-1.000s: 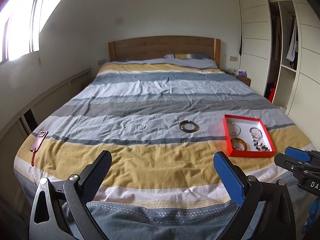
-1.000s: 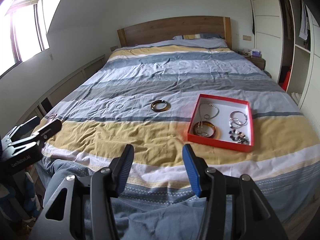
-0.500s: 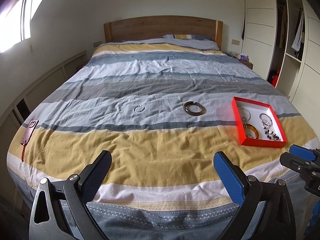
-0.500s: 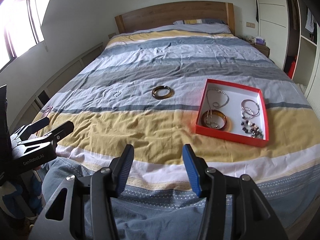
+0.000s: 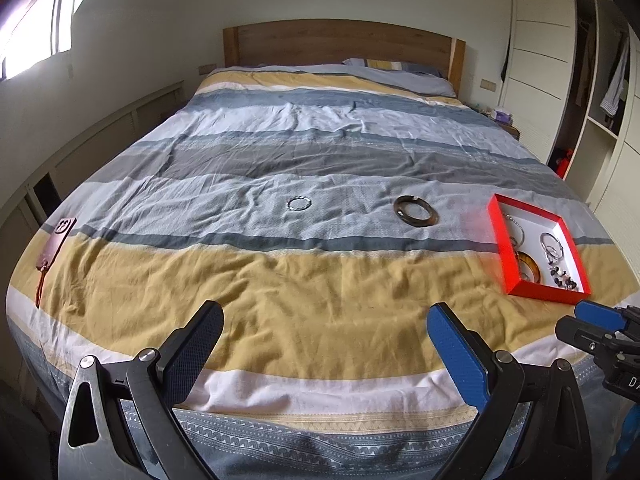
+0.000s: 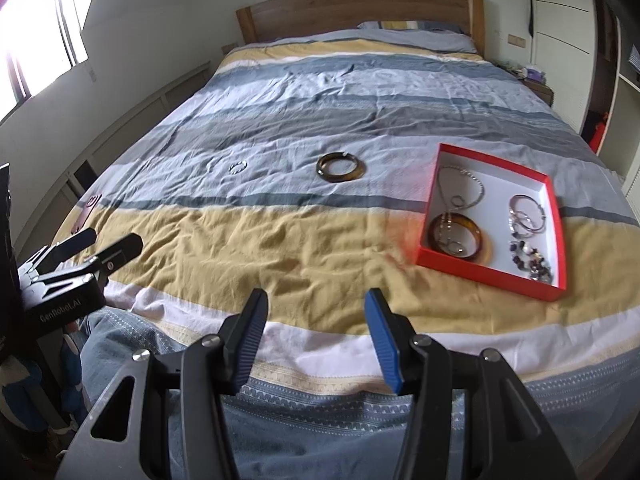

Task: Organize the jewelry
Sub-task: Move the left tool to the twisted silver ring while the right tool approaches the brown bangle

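Jewelry box point(image 5: 503, 248) near wall hiding amber bangle point(image 5: 529, 270), beads point(image 5: 564, 278) indistinct

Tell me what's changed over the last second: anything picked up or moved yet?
Nothing picked up. Both grippers, left gripper and right gripper, have advanced over the foot of the bed toward the jewelry, empty, fingers open as before. The dark bangle, small bracelet and red tray lie where they were.

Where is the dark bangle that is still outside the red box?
The dark bangle lies on the bedspread, left of the red box and right of the small silver ring.
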A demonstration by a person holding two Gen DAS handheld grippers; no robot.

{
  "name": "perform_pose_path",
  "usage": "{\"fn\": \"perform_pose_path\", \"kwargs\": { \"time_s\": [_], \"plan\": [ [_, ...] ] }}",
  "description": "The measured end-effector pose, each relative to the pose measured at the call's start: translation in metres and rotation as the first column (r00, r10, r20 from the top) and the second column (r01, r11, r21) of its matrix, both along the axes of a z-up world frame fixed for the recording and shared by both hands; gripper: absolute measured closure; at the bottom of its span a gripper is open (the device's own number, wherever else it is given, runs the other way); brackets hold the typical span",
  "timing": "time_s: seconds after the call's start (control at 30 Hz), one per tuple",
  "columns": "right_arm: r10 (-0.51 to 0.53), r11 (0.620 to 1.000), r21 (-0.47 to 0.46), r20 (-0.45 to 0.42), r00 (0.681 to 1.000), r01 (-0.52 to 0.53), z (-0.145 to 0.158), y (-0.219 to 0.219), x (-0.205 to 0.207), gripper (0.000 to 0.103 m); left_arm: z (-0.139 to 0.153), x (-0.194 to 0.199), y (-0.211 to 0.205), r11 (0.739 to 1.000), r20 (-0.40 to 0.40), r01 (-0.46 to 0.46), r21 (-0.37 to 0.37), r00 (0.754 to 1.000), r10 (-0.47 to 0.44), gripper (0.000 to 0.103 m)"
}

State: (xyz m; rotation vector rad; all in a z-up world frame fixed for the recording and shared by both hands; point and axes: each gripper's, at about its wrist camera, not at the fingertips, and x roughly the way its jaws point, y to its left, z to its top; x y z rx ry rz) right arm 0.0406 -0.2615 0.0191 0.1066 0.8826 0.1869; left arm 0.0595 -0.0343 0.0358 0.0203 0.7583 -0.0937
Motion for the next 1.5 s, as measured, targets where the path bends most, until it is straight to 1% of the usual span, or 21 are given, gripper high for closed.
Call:
{"fn": "perform_pose_path", "kwargs": {
  "time_s": [0.3, 0.43, 0.53, 0.6, 0.67, 0.73, 0.9, 0.93, 0.97, 1.1, 1.13, 1.17, 1.27, 1.4, 1.5],
  "plan": [
    [0.038, 0.999, -0.010, -0.038, 0.999, -0.039, -0.014, 0.005, 0.034, 0.055, -0.021, 0.031, 0.011, 0.999, -0.070, -0.037, 0.025, 0.997, 0.039, 0.003],
    [0.056, 0.998, -0.006, -0.051, 0.997, -0.056, -0.021, 0.007, 0.063, 0.055, -0.027, 0.058, 0.021, 0.999, -0.078, -0.047, 0.012, 0.996, 0.047, 0.003],
    [0.055, 0.998, 0.003, -0.060, 0.997, -0.055, -0.029, 0.008, 0.094, 0.055, -0.031, 0.088, 0.030, 0.998, -0.077, -0.057, 0.007, 0.995, 0.058, 0.004],
    [0.047, 0.999, 0.011, -0.060, 0.997, -0.046, -0.033, 0.007, 0.115, 0.055, -0.036, 0.113, 0.036, 0.998, -0.083, -0.055, -0.007, 0.995, 0.054, 0.008],
    [0.029, 0.999, 0.035, -0.063, 0.998, -0.027, -0.038, 0.004, 0.137, 0.055, -0.045, 0.144, 0.043, 0.997, -0.108, -0.055, -0.044, 0.993, 0.050, 0.018],
    [-0.001, 0.999, 0.054, -0.064, 0.998, 0.005, -0.043, -0.002, 0.161, 0.055, -0.053, 0.168, 0.047, 0.996, -0.127, -0.060, -0.064, 0.991, 0.051, 0.024],
    [-0.073, 0.996, 0.049, -0.080, 0.994, 0.077, -0.059, -0.016, 0.215, 0.055, -0.076, 0.228, 0.057, 0.991, -0.165, -0.084, -0.099, 0.984, 0.067, 0.034],
    [-0.081, 0.995, 0.052, -0.082, 0.993, 0.086, -0.063, -0.018, 0.225, 0.055, -0.080, 0.237, 0.059, 0.990, -0.170, -0.087, -0.111, 0.983, 0.067, 0.038],
    [-0.086, 0.994, 0.058, -0.086, 0.993, 0.091, -0.066, -0.020, 0.233, 0.055, -0.083, 0.244, 0.061, 0.989, -0.176, -0.088, -0.117, 0.982, 0.066, 0.042],
    [-0.087, 0.994, 0.057, -0.113, 0.990, 0.094, -0.083, -0.020, 0.263, 0.056, -0.099, 0.274, 0.066, 0.988, -0.200, -0.100, -0.114, 0.977, 0.076, 0.047],
    [-0.087, 0.994, 0.055, -0.119, 0.989, 0.094, -0.088, -0.020, 0.269, 0.056, -0.103, 0.279, 0.067, 0.989, -0.208, -0.100, -0.113, 0.975, 0.074, 0.050],
    [-0.089, 0.994, 0.051, -0.125, 0.988, 0.096, -0.092, -0.020, 0.274, 0.056, -0.106, 0.283, 0.067, 0.989, -0.214, -0.097, -0.112, 0.974, 0.072, 0.053],
    [-0.091, 0.994, 0.048, -0.137, 0.986, 0.099, -0.102, -0.020, 0.289, 0.056, -0.117, 0.296, 0.062, 0.992, -0.235, -0.079, -0.102, 0.971, 0.053, 0.059],
    [-0.095, 0.995, 0.022, -0.155, 0.983, 0.099, -0.115, -0.019, 0.303, 0.057, -0.127, 0.305, 0.055, 0.995, -0.239, -0.059, -0.081, 0.970, 0.038, 0.059],
    [-0.084, 0.996, -0.002, -0.155, 0.984, 0.085, -0.124, -0.017, 0.307, 0.060, -0.134, 0.309, 0.048, 0.998, -0.234, -0.047, -0.040, 0.972, 0.037, 0.059]
  ]
}}
